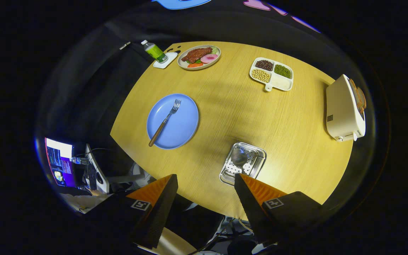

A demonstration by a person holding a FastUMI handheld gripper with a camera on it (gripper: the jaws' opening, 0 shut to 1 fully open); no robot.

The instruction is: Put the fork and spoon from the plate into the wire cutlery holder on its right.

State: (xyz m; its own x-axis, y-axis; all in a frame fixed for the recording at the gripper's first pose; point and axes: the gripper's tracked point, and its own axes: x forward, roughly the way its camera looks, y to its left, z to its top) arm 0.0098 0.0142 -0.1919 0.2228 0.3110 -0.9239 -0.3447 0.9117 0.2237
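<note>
Looking down from above: a round wooden surface (225,117) carries all the items.
Claw (205,184): spread wide, pinching nothing — fingers held above the near edge of the surface.
Blue plate (182,127): lies beyond the left finger; holds one item.
Fork (165,121): rests on the blue plate, tines pointing away from the claw, wooden handle reaching past the plate's near rim.
Cutlery holder (243,163): a perforated metal container seen from above, to the right of the blue plate and just ahead of the right finger.
Spoon (239,156): its bowl shows inside the cutlery holder; the handle cannot be made out.
Divided tray (271,74): white, four compartments — dark beans, green beans, yellow beans and a white filling, one kind per compartment.
Food plate (199,57): oval, at the far edge; holds a brown piece of meat, a pink slice, orange and green pieces.
Bottle (154,51): green label, white cap, standing on a white coaster (165,61) beside the food plate.
Toaster (344,109): cream, at the right edge, with toast in its slot.
</note>
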